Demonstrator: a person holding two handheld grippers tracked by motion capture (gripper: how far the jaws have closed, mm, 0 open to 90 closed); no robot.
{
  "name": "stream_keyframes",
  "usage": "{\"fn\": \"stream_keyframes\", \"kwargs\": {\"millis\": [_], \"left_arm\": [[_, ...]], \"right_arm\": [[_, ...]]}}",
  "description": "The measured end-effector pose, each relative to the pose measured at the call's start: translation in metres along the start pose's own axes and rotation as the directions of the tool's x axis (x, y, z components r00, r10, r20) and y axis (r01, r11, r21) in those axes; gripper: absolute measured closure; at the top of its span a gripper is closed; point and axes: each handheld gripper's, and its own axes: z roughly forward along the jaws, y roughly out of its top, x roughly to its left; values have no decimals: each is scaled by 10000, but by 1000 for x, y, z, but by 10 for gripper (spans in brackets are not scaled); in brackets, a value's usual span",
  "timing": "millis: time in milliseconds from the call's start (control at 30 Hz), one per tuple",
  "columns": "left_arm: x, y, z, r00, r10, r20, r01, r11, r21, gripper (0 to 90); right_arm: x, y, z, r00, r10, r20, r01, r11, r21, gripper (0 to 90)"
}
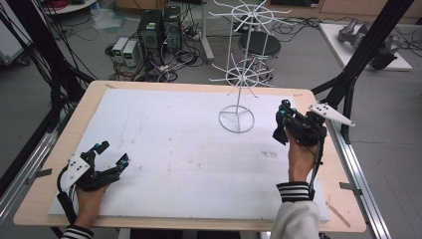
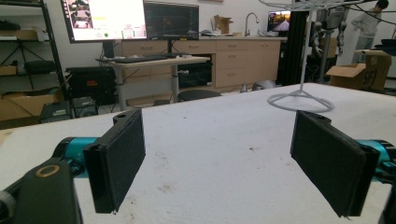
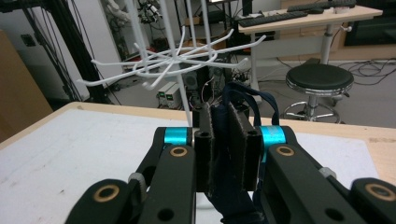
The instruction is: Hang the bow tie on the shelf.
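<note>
The right gripper (image 3: 227,149) is pinching a dark blue cloth strap (image 3: 250,100) beside the white wire hook rack (image 1: 238,69), likely to hang it. The left gripper (image 1: 110,159), wide open, is waiting far off.

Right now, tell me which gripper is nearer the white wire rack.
Right. The right gripper sits just beside the white wire rack's base, clamping dark fabric; the left gripper rests open at the table's near left corner.

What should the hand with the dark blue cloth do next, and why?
Probably lift the right gripper a little toward the white hook rack. Its fingers are shut on a dark blue cloth thing with loops, and the rack's hooks hang empty just ahead. The left gripper rests open, far off on the table.
</note>
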Motion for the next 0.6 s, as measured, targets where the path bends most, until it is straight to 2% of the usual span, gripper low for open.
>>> {"fn": "stream_keyframes", "kwargs": {"millis": [167, 600], "left_arm": [[0, 0, 0, 10000, -28, 31, 28, 10000, 30, 182], [1, 0, 1, 9999, -114, 116, 113, 9999, 81, 182]], "right_arm": [[-8, 9, 10, 9999, 133, -94, -135, 9998, -157, 809], [-19, 29, 28, 9982, -593, -54, 592, 9980, -234, 809]]}}
